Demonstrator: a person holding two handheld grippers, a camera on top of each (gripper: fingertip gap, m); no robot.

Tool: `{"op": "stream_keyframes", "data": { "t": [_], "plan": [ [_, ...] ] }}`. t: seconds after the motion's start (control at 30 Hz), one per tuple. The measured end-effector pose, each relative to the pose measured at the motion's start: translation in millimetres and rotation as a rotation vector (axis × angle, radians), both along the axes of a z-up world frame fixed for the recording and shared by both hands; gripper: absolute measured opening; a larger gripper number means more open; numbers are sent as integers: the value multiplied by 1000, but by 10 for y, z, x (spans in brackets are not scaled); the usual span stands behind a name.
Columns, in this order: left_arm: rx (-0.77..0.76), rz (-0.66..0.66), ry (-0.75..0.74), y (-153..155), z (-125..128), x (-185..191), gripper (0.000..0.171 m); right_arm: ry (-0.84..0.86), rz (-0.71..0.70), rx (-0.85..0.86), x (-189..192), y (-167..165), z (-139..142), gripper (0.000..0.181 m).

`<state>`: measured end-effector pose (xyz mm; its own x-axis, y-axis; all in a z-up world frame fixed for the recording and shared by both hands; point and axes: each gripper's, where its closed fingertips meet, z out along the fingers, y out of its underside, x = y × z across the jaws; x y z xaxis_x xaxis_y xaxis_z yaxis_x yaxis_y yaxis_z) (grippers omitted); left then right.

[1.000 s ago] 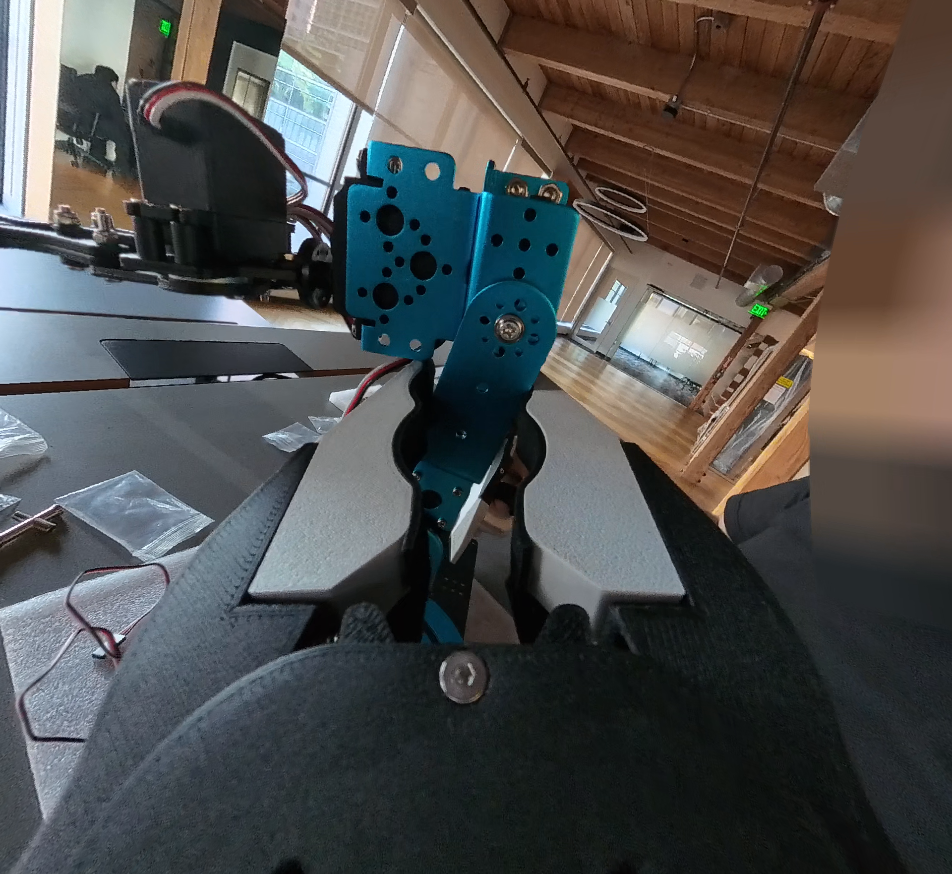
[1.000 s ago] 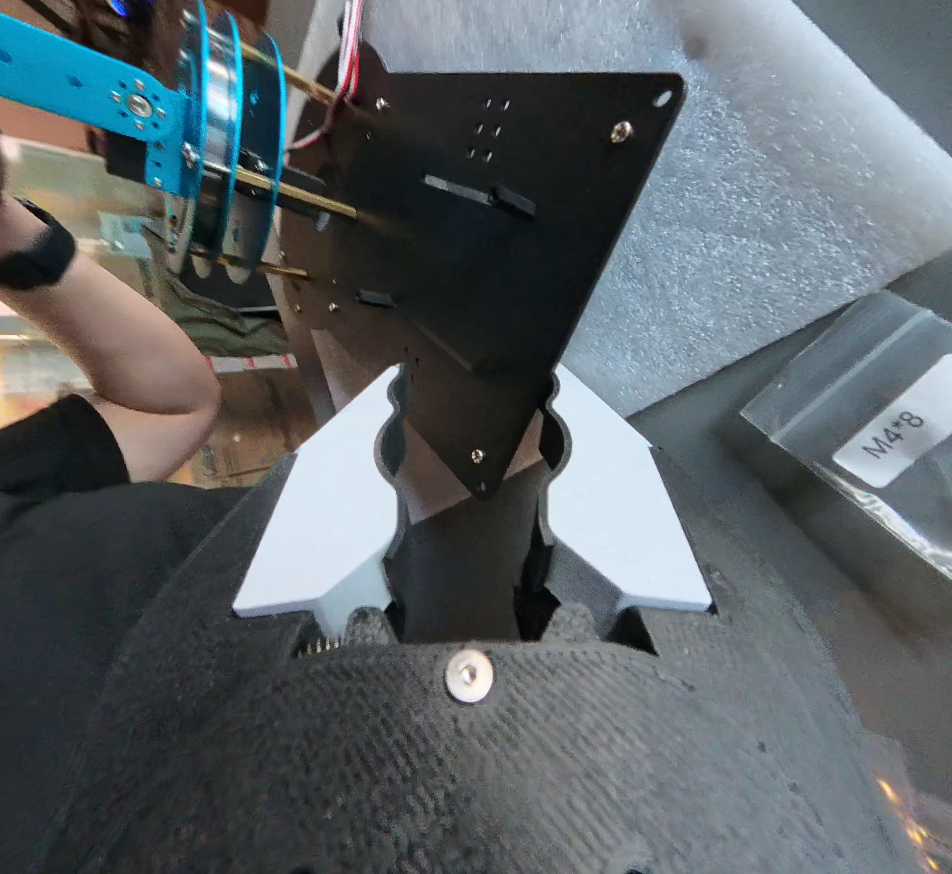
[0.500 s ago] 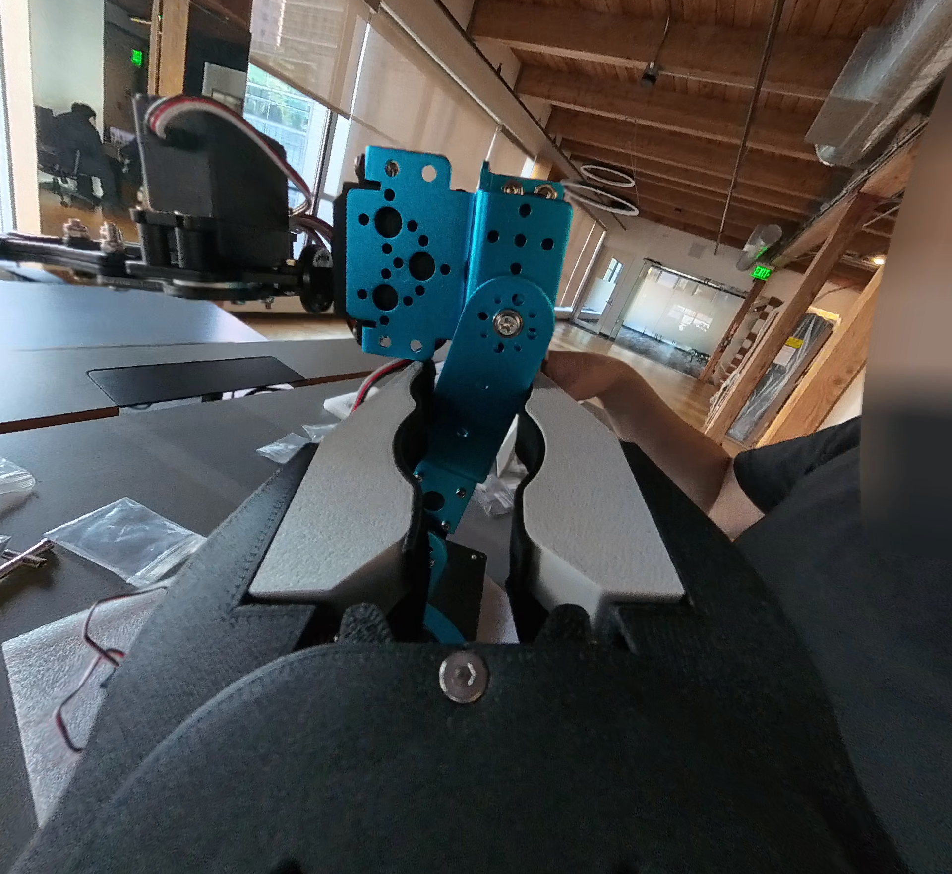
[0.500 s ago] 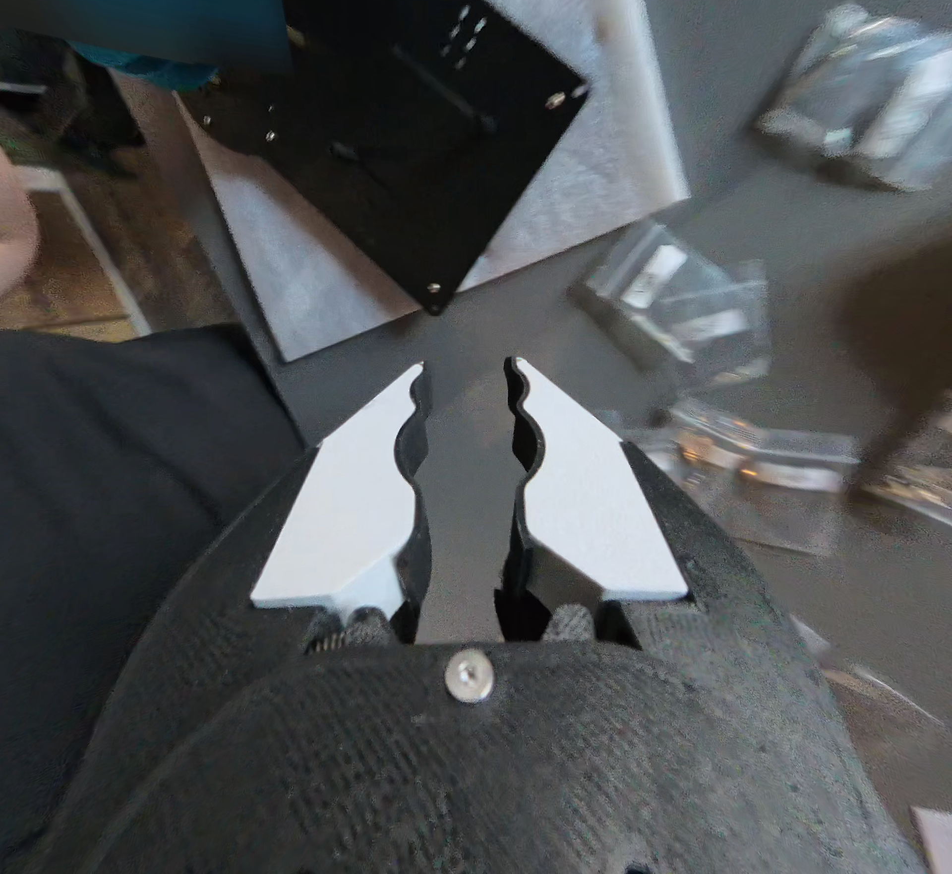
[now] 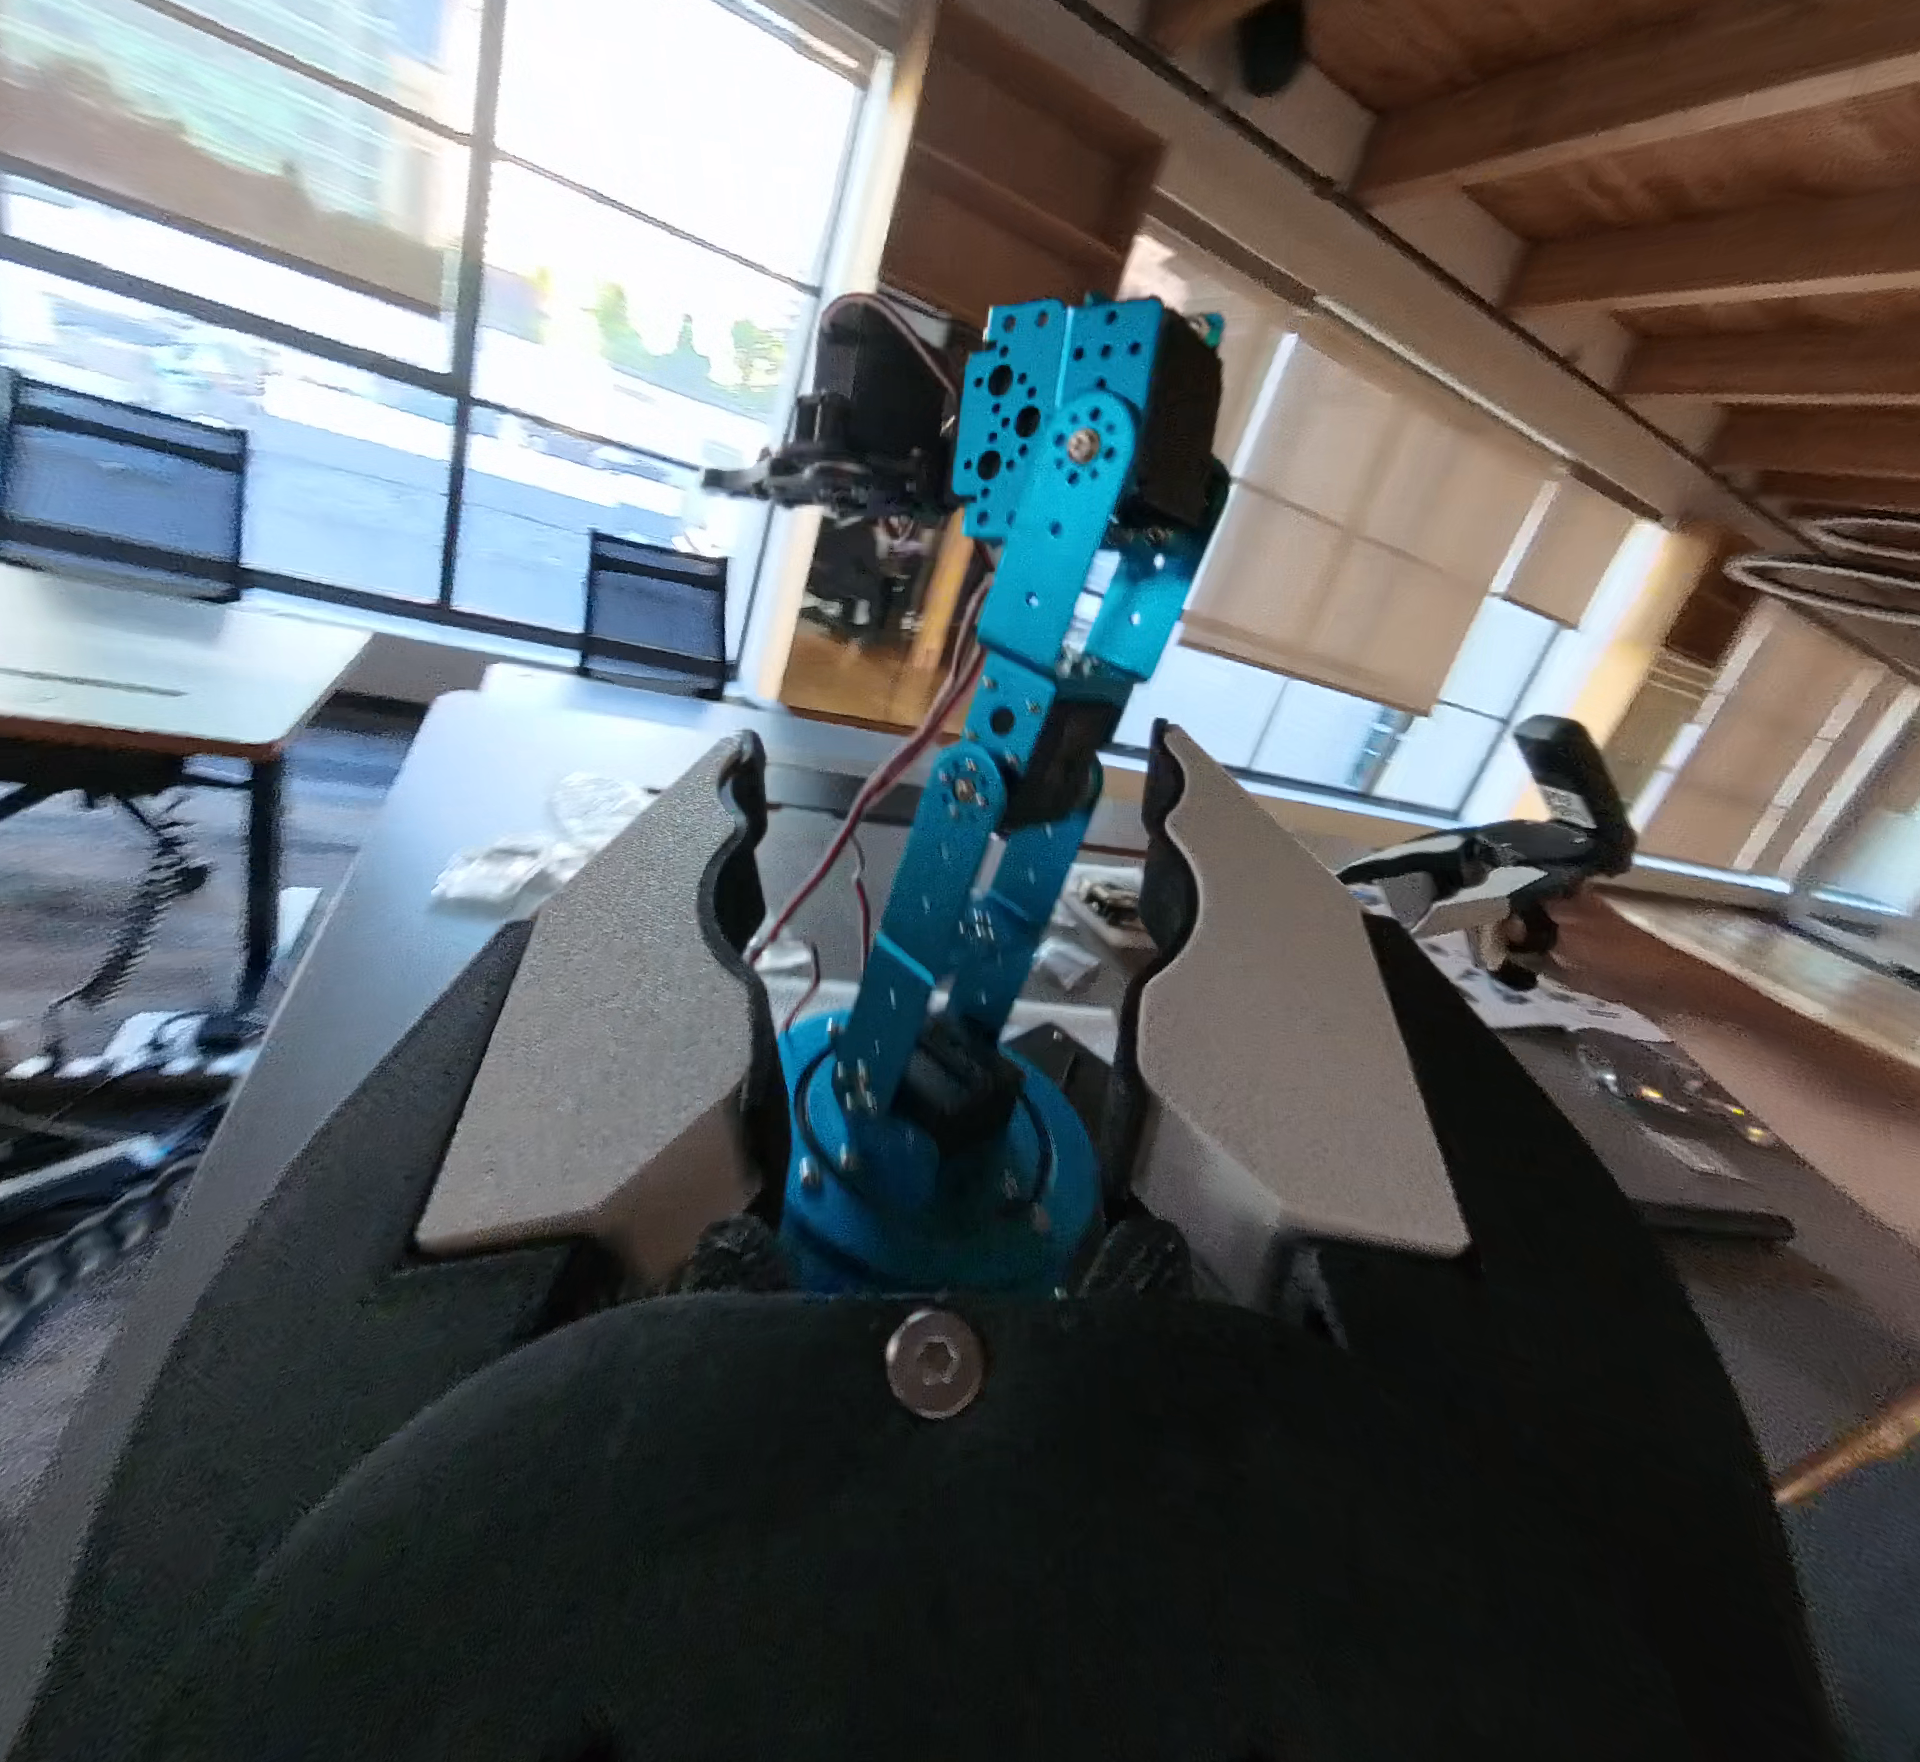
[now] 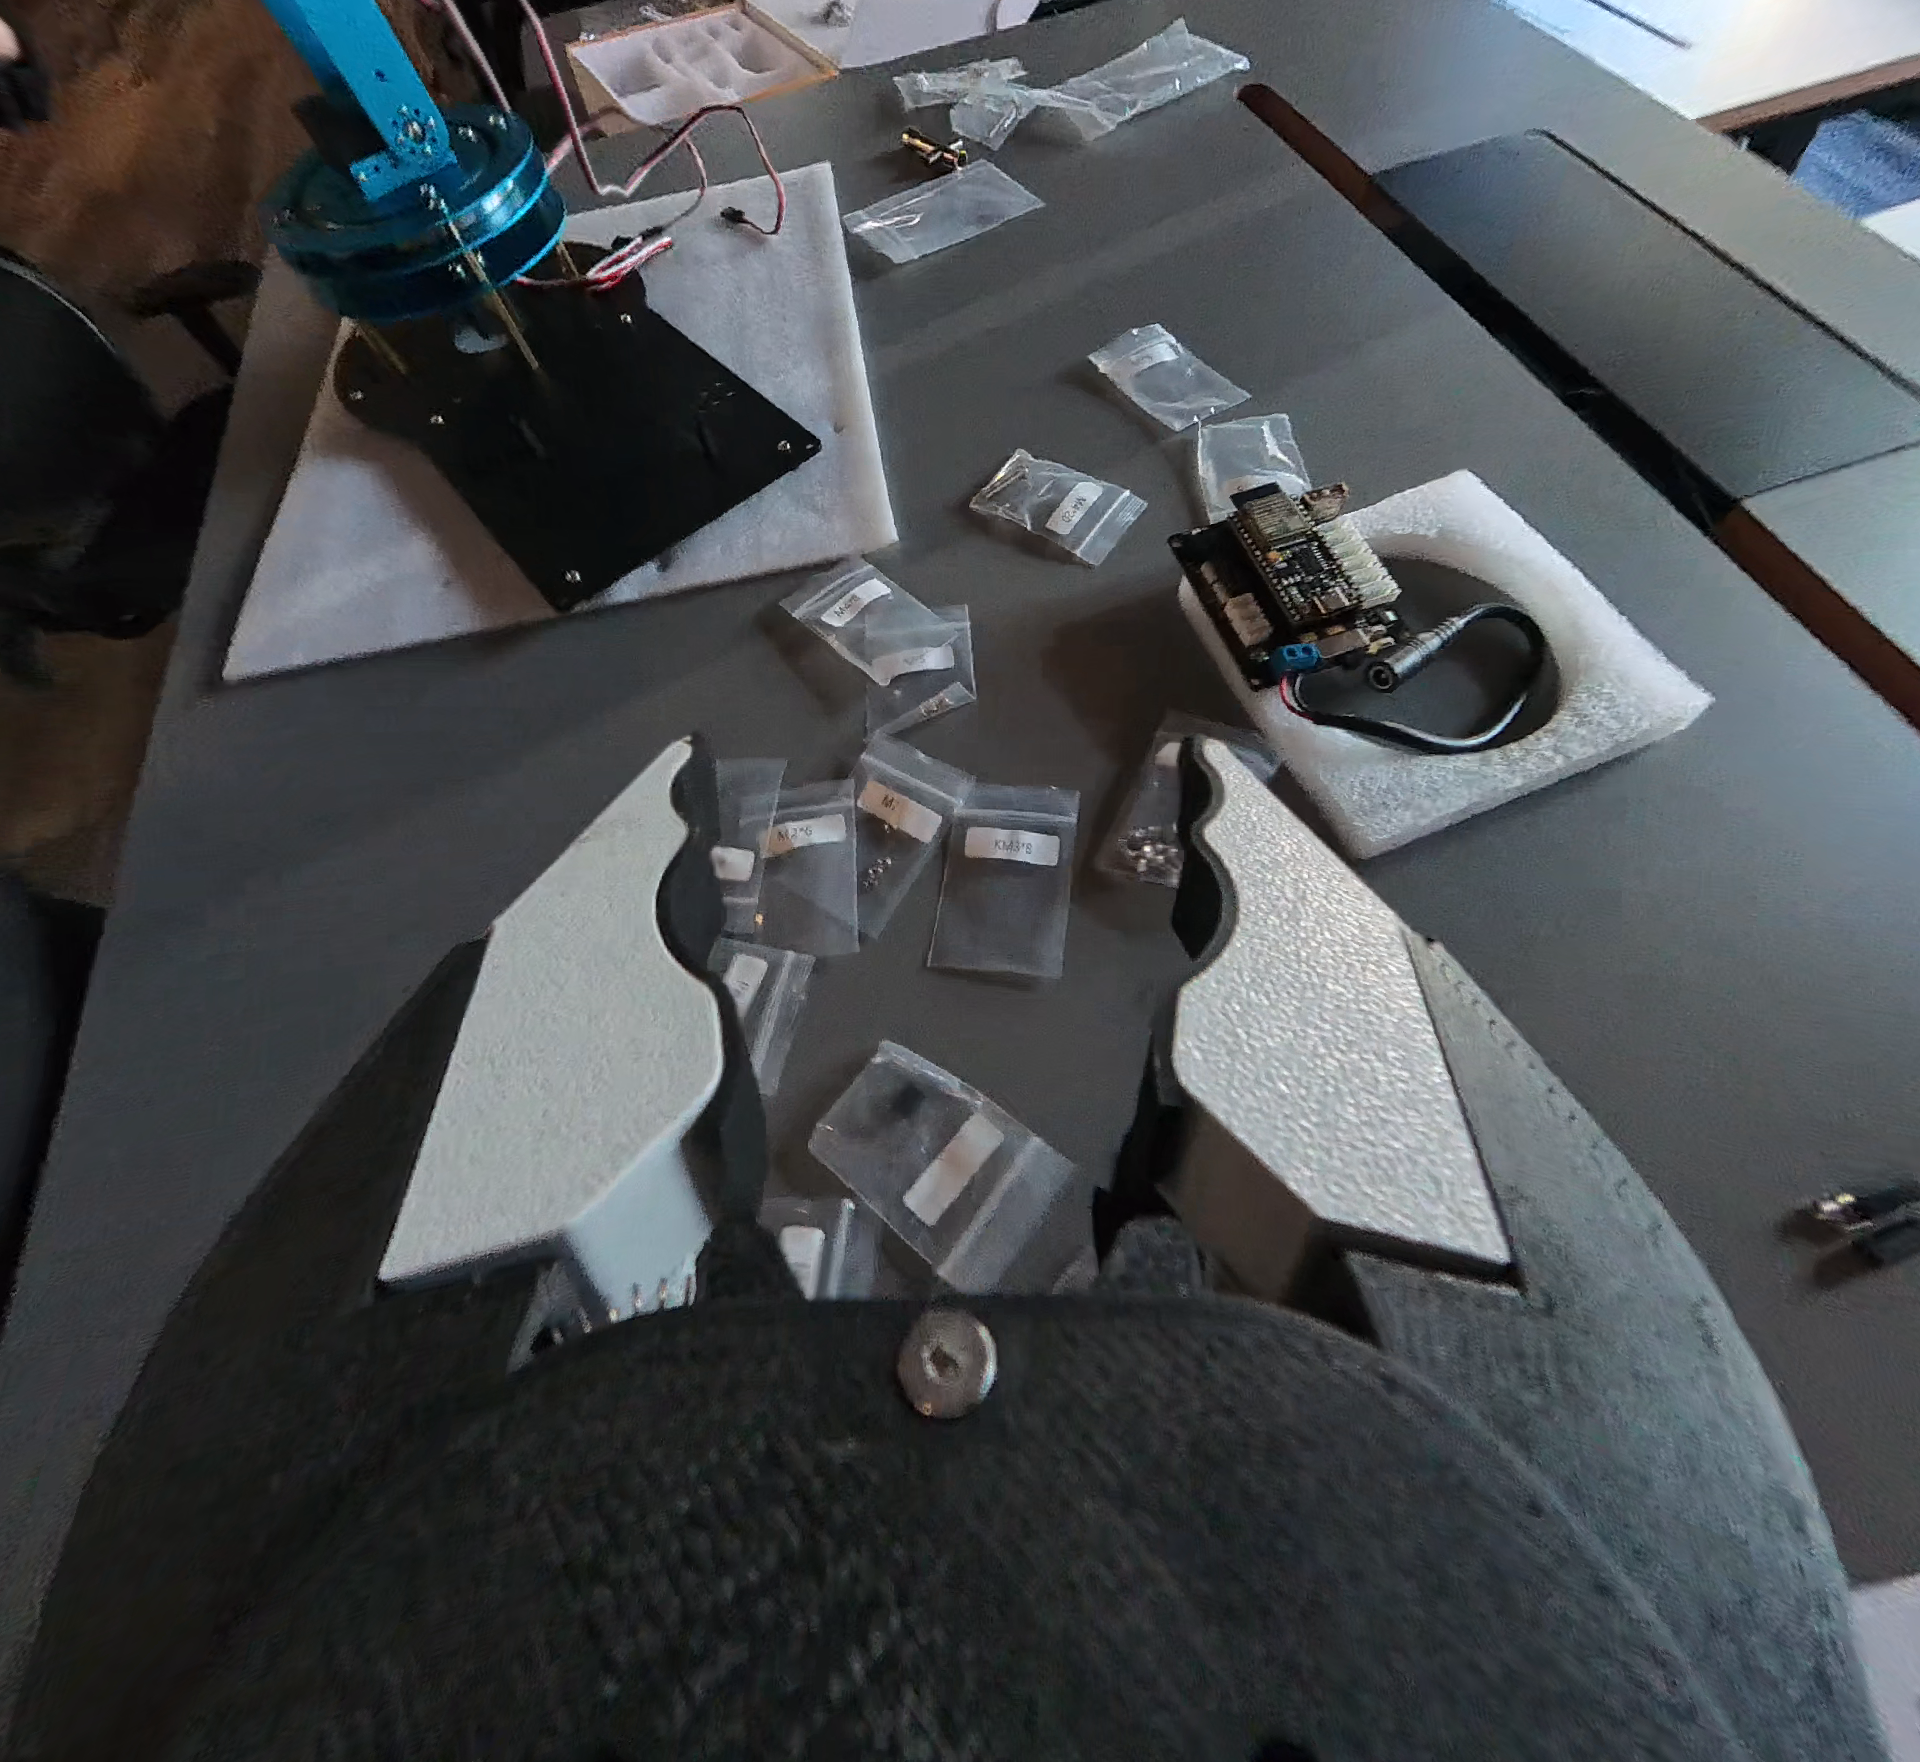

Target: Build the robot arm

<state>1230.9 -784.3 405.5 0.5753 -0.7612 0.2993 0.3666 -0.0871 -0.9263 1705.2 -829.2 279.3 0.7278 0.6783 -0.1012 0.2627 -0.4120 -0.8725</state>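
- Left tongs [image 5: 951,777] spread wide, gripping nothing, framing the blue metal hobby robot arm [image 5: 1023,673] standing just ahead.
- Only here: the arm's top, black claw [image 5: 831,465], and far-off right tongs [image 5: 1455,871].
- Right tongs [image 6: 940,756] also apart and empty, above small clear zip bags [image 6: 1003,881] on the dark grey tabletop [image 6: 1558,1037].
- Only here: arm's black base plate [image 6: 582,455] on white foam sheet [image 6: 769,341], circuit board [image 6: 1288,580] on foam block [image 6: 1475,777].

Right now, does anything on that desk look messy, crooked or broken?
Nothing looks broken. The small clear bags lie scattered at all angles, some overlapping, over the grey table. The circuit board sits askew, overhanging the hole in its white foam block. Loose red wires trail from the blue arm's base.
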Motion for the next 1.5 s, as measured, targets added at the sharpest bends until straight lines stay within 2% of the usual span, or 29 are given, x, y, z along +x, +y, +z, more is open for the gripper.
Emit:
{"op": "stream_keyframes", "data": {
  "t": [0.1,0.17,0.23,0.3,0.37,0.43,0.47,0.5,0.57,0.6,0.63,0.7,0.73,0.83,0.93,1.03,1.2,1.37,1.5],
  "plan": [
    [-31,118,114,-439,-177,-46,68,-67,75,38,55,90,-6,105],
    [-32,170,195,-709,-238,62,66,-77,120,35,69,196,36,106],
    [-9,199,219,-920,-180,218,64,-145,99,59,196,377,63,97],
    [-2,188,228,-1064,-95,410,65,-196,114,208,292,563,214,81],
    [17,173,269,-1154,-13,592,64,-87,106,304,377,764,364,82],
    [68,179,311,-1216,110,709,64,191,213,134,303,780,368,81],
    [98,196,333,-1234,173,727,63,256,243,66,299,805,350,81],
    [129,224,353,-1250,236,718,62,244,223,74,343,871,320,81],
    [183,296,368,-1268,369,644,69,159,125,273,489,1015,422,70],
    [194,307,366,-1276,419,617,75,166,79,384,547,1058,549,72],
    [188,297,357,-1276,445,603,78,199,48,408,597,1116,593,75],
    [150,252,320,-1249,459,605,84,205,110,158,524,1199,310,94],
    [142,226,304,-1237,466,625,84,136,162,84,440,1197,170,94],
    [125,201,301,-1148,429,673,82,-187,267,74,211,1245,-165,92],
    [105,164,318,-1053,358,742,79,-334,294,-56,117,1337,-485,93],
    [85,138,320,-983,310,757,77,-417,302,-74,111,1373,-641,89],
    [75,139,301,-933,271,693,74,-354,286,-47,85,1428,-664,84],
    [70,135,300,-907,266,677,73,-310,274,-57,83,1481,-672,86],
    [84,145,318,-934,276,676,73,-246,256,39,128,1293,-379,84]
  ]
}}
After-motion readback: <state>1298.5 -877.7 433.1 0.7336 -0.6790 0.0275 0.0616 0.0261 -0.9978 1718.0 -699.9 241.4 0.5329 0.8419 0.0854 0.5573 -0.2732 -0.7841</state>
